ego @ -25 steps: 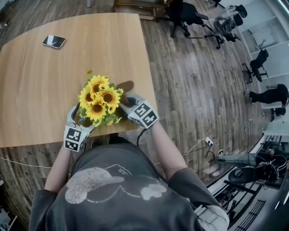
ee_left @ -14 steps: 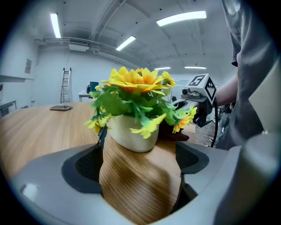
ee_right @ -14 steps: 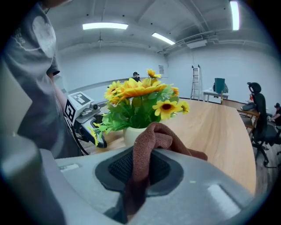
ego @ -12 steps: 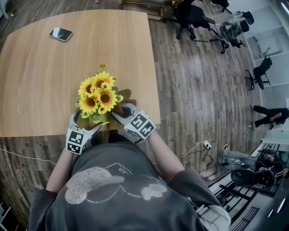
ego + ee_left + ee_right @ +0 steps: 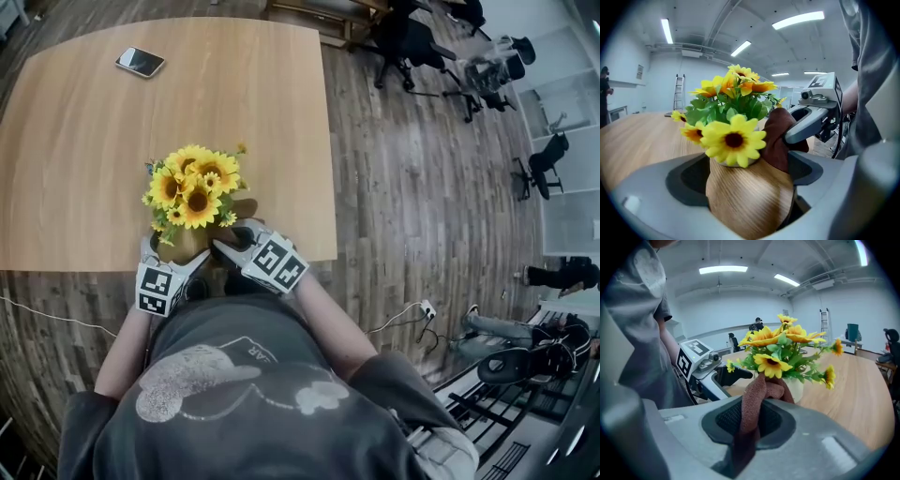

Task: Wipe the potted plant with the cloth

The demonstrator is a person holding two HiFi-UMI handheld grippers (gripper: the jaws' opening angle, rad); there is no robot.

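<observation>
While the phone point(image 5: 140, 62) lies well off at the far-left corner of the wooden surface point(image 5: 84, 159), all the action is down at the near edge. Left tool point(image 5: 174, 255) first: its jaws stand wide and are clamped onto the potted plant point(image 5: 190, 202). In the left gripper view the tan, wood-grained pot point(image 5: 749, 199) fills the gap between the two dark pads. The pot sits upright just inside the surface's near edge; whether its base touches the wood, I can't tell. Yellow sunflowers point(image 5: 733, 138) and green leaves crowd over its pale rim.

Moving right, there's the brown cloth point(image 5: 780, 140), bunched up and pressed against the pot's right shoulder, just under the blooms. And it's the right tool point(image 5: 232, 246) bringing it in, jaws pinched together on the cloth. In the right gripper view the fabric climbs out from between the pads, folds over at the top and meets the pot beneath the flowers. So the two tools sit close on either side of the pot, the left one gripping it directly, the right one reaching it only through the cloth.

Further right, past the surface's edge, there is plank floor point(image 5: 422, 187), and dark office chairs point(image 5: 412, 42) stand at the top right.
</observation>
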